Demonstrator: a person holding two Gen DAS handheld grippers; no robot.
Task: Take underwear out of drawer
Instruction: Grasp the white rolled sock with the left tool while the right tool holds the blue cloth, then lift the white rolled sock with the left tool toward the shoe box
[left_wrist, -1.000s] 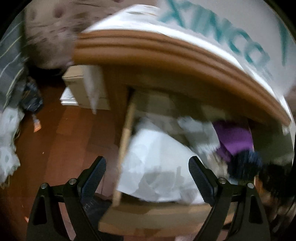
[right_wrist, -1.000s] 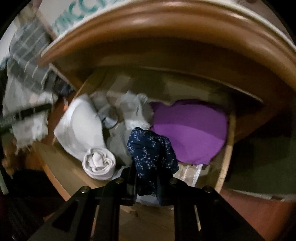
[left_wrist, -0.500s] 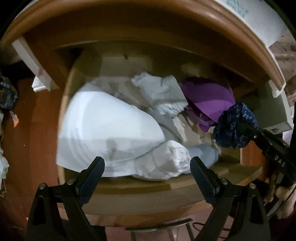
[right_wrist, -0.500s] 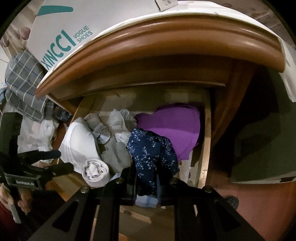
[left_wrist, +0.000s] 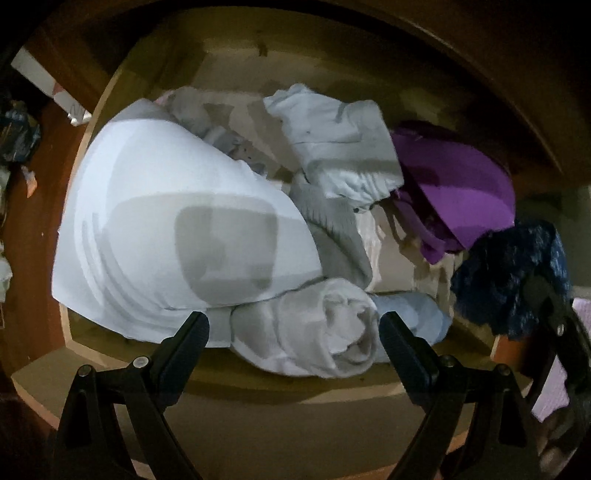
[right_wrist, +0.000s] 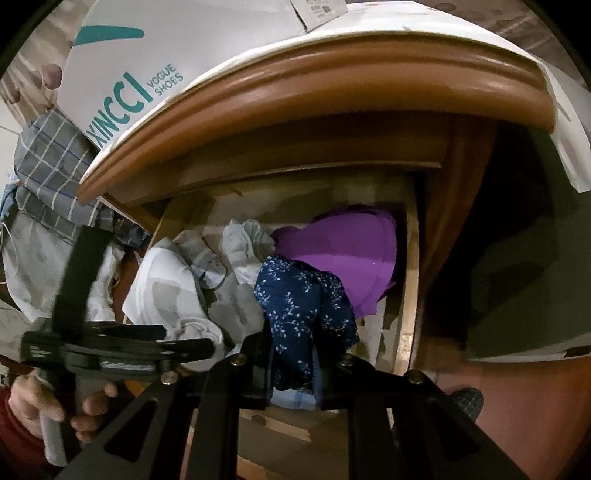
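An open wooden drawer (left_wrist: 258, 387) holds a pile of garments. A large folded white piece (left_wrist: 166, 229) fills its left side and a purple one (left_wrist: 454, 184) lies at the back right. My left gripper (left_wrist: 293, 332) points straight down over the drawer's front, open, its fingers either side of a rolled white garment (left_wrist: 325, 332) without pressing it. My right gripper (right_wrist: 293, 369) is shut on navy floral underwear (right_wrist: 303, 314), lifted above the drawer's right front corner. The left wrist view shows that same navy bundle (left_wrist: 506, 280) at the right edge.
A white shoe box (right_wrist: 147, 55) sits on the cabinet top (right_wrist: 314, 74), which overhangs the drawer. Plaid and pale bedding (right_wrist: 51, 158) hangs at the left. A person's hand (right_wrist: 55, 402) grips the left tool's handle. Red-brown floor (right_wrist: 517, 406) and a slipper toe (right_wrist: 467, 400) are at the right.
My left gripper swung from beside the cabinet to over the drawer and sank toward the clothes, still open. The right gripper kept its hold on the navy underwear and barely shifted.
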